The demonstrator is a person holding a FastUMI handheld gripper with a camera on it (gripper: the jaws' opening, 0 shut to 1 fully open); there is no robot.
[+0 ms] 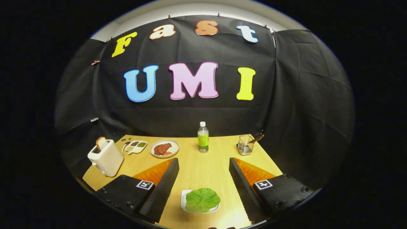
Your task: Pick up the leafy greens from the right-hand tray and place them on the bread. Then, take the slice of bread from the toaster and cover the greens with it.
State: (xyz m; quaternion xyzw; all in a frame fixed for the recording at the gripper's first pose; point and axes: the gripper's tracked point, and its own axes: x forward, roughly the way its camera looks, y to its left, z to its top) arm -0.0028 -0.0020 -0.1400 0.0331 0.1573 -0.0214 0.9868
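With its jaws spread wide, the gripper [203, 178] hangs over the lettuce leaf [202, 199], gripping nothing. Toast slice [101, 143] stands in the toaster [106, 158].

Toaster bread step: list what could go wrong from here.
1. The toaster stands near the table's left edge; a sideways pull on the bread slice could tip or slide it off.
2. The lettuce leaf lies loose on a white piece between the open fingers of the gripper; a careless placement might shift it.
3. The water bottle stands upright beyond the fingers; a wide swing could topple it.
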